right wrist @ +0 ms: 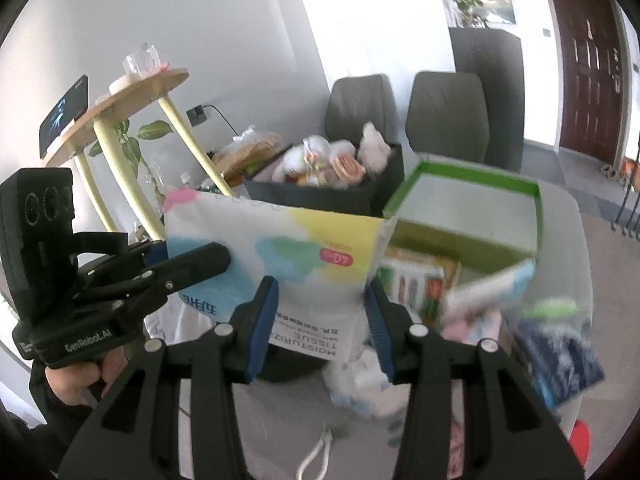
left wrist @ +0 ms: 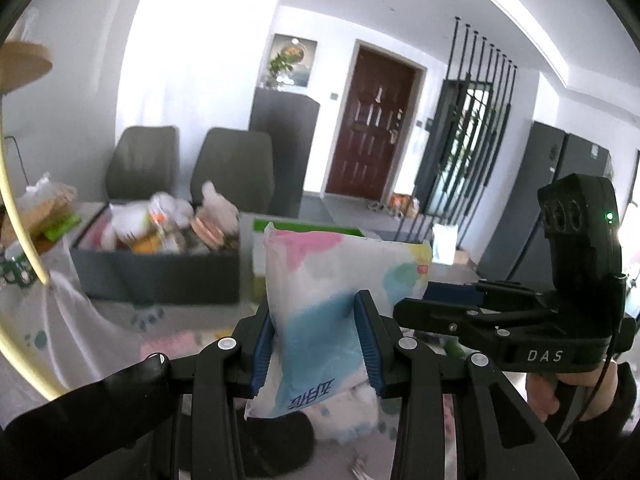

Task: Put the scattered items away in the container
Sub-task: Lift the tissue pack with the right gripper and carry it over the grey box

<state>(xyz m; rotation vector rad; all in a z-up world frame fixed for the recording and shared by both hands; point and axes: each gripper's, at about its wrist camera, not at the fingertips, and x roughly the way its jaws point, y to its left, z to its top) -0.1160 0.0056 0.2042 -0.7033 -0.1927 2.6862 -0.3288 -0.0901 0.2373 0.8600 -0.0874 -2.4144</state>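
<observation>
A soft tissue pack (left wrist: 332, 300) with pink, blue and yellow patches is held up in the air by both grippers. My left gripper (left wrist: 316, 336) is shut on one end of it. My right gripper (right wrist: 320, 316) is shut on the other end (right wrist: 316, 264). In the left wrist view the right gripper's body (left wrist: 520, 320) is at the right. In the right wrist view the left gripper's body (right wrist: 100, 276) is at the left. A dark grey fabric bin (left wrist: 160, 268), full of toys and packets, stands behind; it also shows in the right wrist view (right wrist: 320, 196).
An open green-edged cardboard box (right wrist: 472, 216) with packets inside sits right of the bin. Loose packs and a blue cloth (right wrist: 560, 356) lie on the table below. A round wooden side table (right wrist: 132, 100) stands at the left. Two grey chairs (left wrist: 188, 164) are behind.
</observation>
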